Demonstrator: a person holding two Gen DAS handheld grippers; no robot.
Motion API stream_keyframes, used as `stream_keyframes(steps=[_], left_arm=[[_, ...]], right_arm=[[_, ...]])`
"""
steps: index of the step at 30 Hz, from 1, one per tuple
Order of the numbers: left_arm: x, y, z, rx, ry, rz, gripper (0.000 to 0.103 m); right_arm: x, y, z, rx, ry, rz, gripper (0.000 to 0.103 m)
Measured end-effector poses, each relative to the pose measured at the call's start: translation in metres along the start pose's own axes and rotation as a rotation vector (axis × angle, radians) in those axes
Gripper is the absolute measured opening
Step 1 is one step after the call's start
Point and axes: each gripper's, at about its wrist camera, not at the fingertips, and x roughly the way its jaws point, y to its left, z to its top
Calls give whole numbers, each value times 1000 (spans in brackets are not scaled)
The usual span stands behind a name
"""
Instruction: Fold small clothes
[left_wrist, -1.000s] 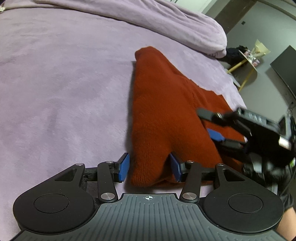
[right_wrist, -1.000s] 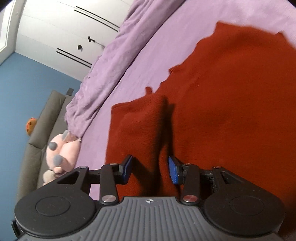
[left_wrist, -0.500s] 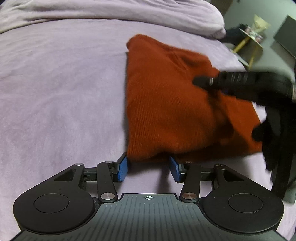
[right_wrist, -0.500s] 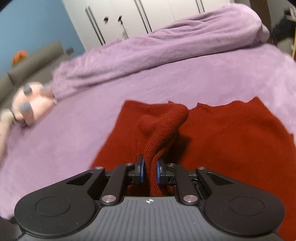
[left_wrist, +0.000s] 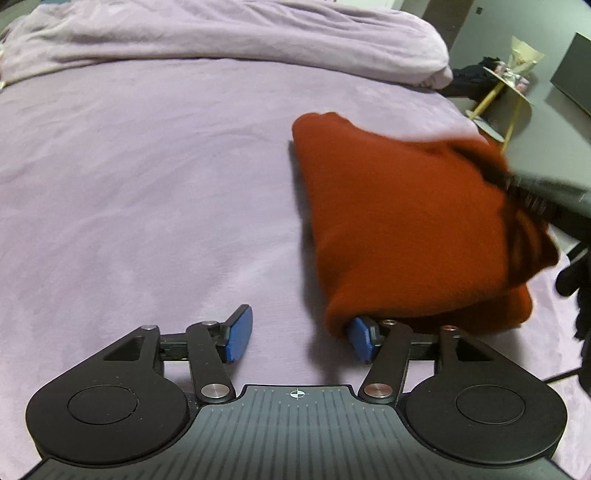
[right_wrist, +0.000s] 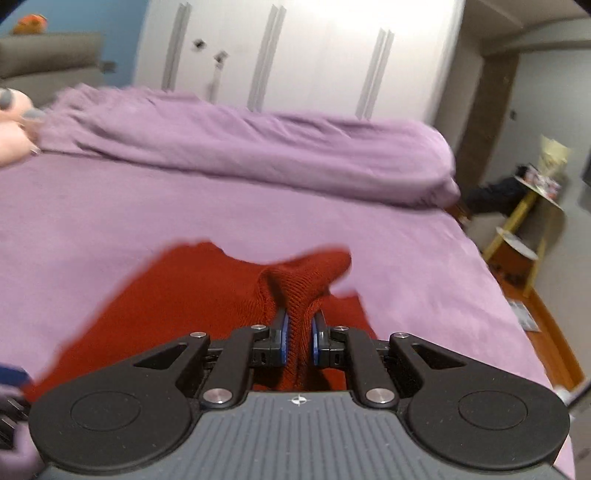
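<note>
Covering nearly all of both views, a purple bed cover (left_wrist: 147, 192) stretches back to a rumpled duvet (right_wrist: 258, 147) of the same colour heaped along its far side. White wardrobe doors (right_wrist: 314, 55) stand behind the bed in the right wrist view, and a small yellow-legged side table (right_wrist: 532, 221) stands off the bed's far right corner.

On the cover lies the red knitted garment (left_wrist: 406, 221), folded over into a thick bundle toward the right of the left wrist view, with its near edge bunched up off the bed. In the right wrist view the same knit (right_wrist: 184, 295) spreads flat to the left while a ridge of it rises into the tool.

The right gripper (right_wrist: 298, 338) is clamped tight on that raised ridge, its blue pads pressing the fabric from both sides. The left gripper (left_wrist: 301, 338) has its jaws opening, with only bare cover between them; its right pad sits just under the bundle's near corner, the left pad well clear.
</note>
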Motion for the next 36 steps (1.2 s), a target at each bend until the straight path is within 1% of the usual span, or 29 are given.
stream_keyframes(steps=[3, 5, 7, 10, 12, 14, 15, 16, 17, 19, 20, 21, 22, 24, 26, 27, 28, 30, 32, 33, 34, 35, 36], left_arm=[[1, -14, 0, 23, 14, -19, 63], [2, -21, 1, 36, 22, -21, 63], [5, -23, 2, 48, 22, -13, 63], [8, -24, 2, 38, 35, -22, 63], [9, -25, 2, 42, 43, -24, 64], [10, -27, 0, 54, 48, -19, 64], [8, -29, -1, 58, 52, -12, 63], [8, -28, -2, 63, 58, -2, 61], [6, -26, -4, 69, 59, 7, 61], [1, -21, -8, 73, 42, 14, 61], [-2, -19, -10, 68, 28, 15, 61], [-4, -18, -12, 60, 16, 10, 61], [-6, -18, -13, 50, 8, 1, 61], [-5, -20, -15, 37, 4, -22, 61], [-2, -28, -16, 48, 9, -31, 61], [0, -33, -17, 58, 11, -31, 61], [3, -38, -17, 71, 11, -29, 61], [8, -45, -16, 99, 6, -8, 61], [13, -48, -13, 97, 4, 16, 61], [15, -48, -12, 86, 2, 15, 61], [15, -47, -11, 72, -1, 14, 61], [15, -45, -8, 56, -5, 14, 60], [15, -44, -7, 45, -12, 17, 60]], right_arm=[[13, -14, -15, 39, 49, -37, 10], [19, -18, -18, 48, 55, -55, 10], [16, -26, -20, 65, 47, -52, 10], [19, -27, -23, 31, 38, -86, 10], [26, -28, -32, 15, 54, -108, 11], [35, -30, -44, -1, 88, -109, 13], [36, -31, -48, -3, 75, -101, 16], [30, -34, -51, 8, 38, -100, 18], [23, -38, -52, 32, 8, -101, 19], [1, -55, -57, 128, -25, -102, 22], [-11, -65, -62, 195, -33, -83, 26], [-26, -77, -70, 302, -40, -51, 32], [-38, -85, -79, 394, -40, -14, 33], [-57, -101, -103, 587, -26, 77, 33], [-64, -106, -122, 719, 0, 164, 33], [-60, -109, -131, 780, 9, 213, 33], [-59, -109, -134, 810, 14, 245, 33], [-53, -103, -137, 838, 27, 274, 33], [-40, -99, -138, 874, 49, 308, 35], [-35, -98, -139, 922, 65, 334, 35], [-32, -99, -141, 961, 59, 350, 33], [-31, -98, -142, 987, 52, 352, 23], [-28, -99, -141, 1008, 55, 345, 17]])
